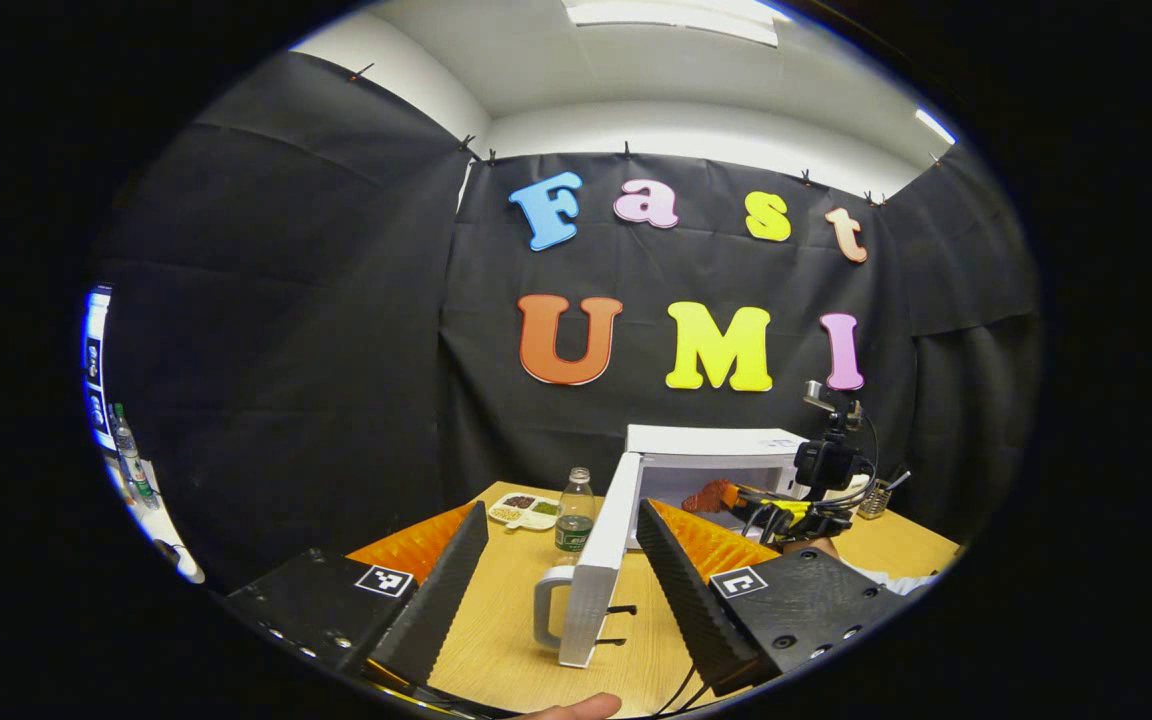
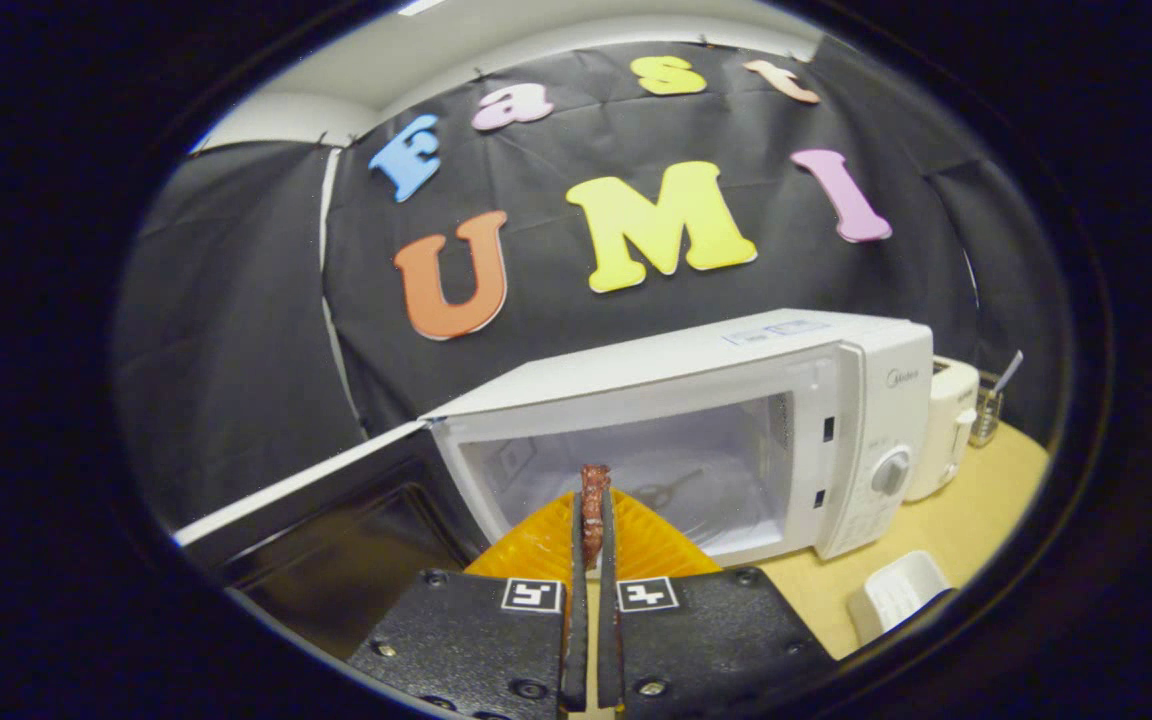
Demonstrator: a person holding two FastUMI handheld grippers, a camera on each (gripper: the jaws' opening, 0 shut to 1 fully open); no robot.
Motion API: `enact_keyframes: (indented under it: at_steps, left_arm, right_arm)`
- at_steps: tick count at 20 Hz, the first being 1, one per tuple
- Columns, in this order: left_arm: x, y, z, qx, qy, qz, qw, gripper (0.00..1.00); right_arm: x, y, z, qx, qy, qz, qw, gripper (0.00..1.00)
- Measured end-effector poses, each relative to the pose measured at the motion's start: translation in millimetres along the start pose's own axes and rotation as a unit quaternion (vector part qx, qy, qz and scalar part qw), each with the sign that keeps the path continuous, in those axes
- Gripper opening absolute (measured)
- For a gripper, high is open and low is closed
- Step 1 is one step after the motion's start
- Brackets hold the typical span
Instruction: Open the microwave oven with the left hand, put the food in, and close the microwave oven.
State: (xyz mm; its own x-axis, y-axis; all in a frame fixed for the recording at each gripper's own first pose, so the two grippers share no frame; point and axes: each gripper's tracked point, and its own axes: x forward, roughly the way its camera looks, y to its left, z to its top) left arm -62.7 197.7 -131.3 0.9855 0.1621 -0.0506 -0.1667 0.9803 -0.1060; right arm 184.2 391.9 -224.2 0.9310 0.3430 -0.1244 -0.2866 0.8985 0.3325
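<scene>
The white microwave (image 2: 726,370) stands on the wooden table (image 2: 966,520) with its cavity (image 2: 666,470) exposed and its door (image 2: 326,510) swung wide to the left. My right gripper (image 2: 591,512) is shut on a thin reddish-brown piece of food (image 2: 593,480), held upright just in front of the cavity. In the left gripper view the door (image 1: 591,560) is seen edge-on, with its handle (image 1: 548,605) between the spread fingers of my open left gripper (image 1: 564,508); neither finger presses on it. Farther off, the right gripper (image 1: 741,497) holds the food (image 1: 708,496) at the oven's mouth.
A clear bottle (image 1: 574,510) and a small divided dish of food (image 1: 524,510) sit left of the door. Right of the microwave stand a white appliance (image 2: 941,420) and a glass with a utensil (image 2: 986,415). A white tub (image 2: 896,590) lies at the front right.
</scene>
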Motion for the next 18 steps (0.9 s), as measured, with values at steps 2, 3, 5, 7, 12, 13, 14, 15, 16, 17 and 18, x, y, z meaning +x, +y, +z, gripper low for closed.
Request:
enact_keyframes:
  at_steps: [2,3,5,7,12,13,14,15,16,17,18]
  left_arm:
    - [3,9,-3,-0.002,0.009,0.013,1.000,0.92]
    - [4,11,-3,-0.003,0.012,0.014,1.000,0.92]
    - [4,11,-4,-0.008,0.019,0.010,1.000,0.92]
    - [5,16,-1,-0.007,0.019,0.014,1.000,0.92]
    - [13,27,4,0.008,0.020,0.039,0.999,0.92]
    - [14,28,4,0.007,0.021,0.041,0.999,0.92]
    - [14,25,4,0.006,0.021,0.041,0.999,0.92]
    - [16,24,2,0.005,0.023,0.041,0.999,0.92]
    - [18,23,0,0.003,0.027,0.041,0.999,0.92]
    - [19,22,-2,0.002,0.031,0.040,0.999,0.92]
    - [19,21,-3,0.003,0.034,0.037,0.999,0.92]
  right_arm:
    - [24,-5,-5,0.086,-0.010,-0.024,0.996,0.07]
    - [36,-7,-8,0.127,-0.011,-0.034,0.991,0.07]
    - [59,-14,-12,0.206,-0.018,-0.050,0.977,0.07]
    - [83,-24,-13,0.265,-0.028,-0.074,0.961,0.07]
    - [132,-40,-32,0.351,-0.016,-0.113,0.929,0.07]
    - [136,-44,-41,0.369,-0.004,-0.123,0.921,0.07]
    - [138,-48,-50,0.376,0.006,-0.131,0.918,0.07]
    - [139,-49,-53,0.375,0.004,-0.129,0.918,0.08]
    - [138,-51,-55,0.369,0.004,-0.131,0.920,0.07]
    - [138,-53,-56,0.372,0.004,-0.131,0.919,0.08]
    - [138,-53,-59,0.377,0.007,-0.134,0.916,0.09]
